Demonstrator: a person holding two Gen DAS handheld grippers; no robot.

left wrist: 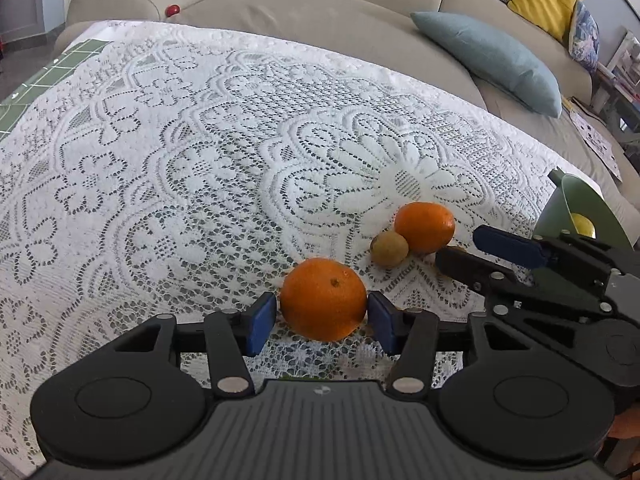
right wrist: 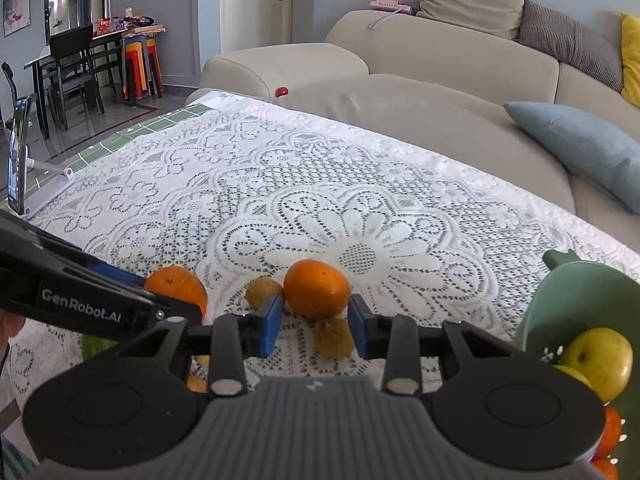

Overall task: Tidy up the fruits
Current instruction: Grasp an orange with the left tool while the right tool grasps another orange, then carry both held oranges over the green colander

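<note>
In the left wrist view my left gripper point(left wrist: 322, 322) has its blue pads against both sides of an orange point(left wrist: 323, 298) on the lace tablecloth point(left wrist: 180, 168). A second orange point(left wrist: 425, 226) and a kiwi point(left wrist: 389, 249) lie beyond, by my right gripper point(left wrist: 464, 250). In the right wrist view my right gripper point(right wrist: 316, 324) is open, its pads on either side of that second orange point(right wrist: 317, 289) without clearly touching, with a kiwi point(right wrist: 262, 291) to the left and a brownish fruit point(right wrist: 333, 338) beneath. A green bowl point(right wrist: 560, 300) at right holds a yellow-green apple point(right wrist: 600, 360) and oranges.
A beige sofa point(right wrist: 400, 80) with a blue cushion point(right wrist: 580, 148) runs behind the table. A small red ball point(right wrist: 281, 91) sits on the sofa. A phone on a stand point(right wrist: 18, 160) is at the table's far left. A dining table and chairs stand beyond.
</note>
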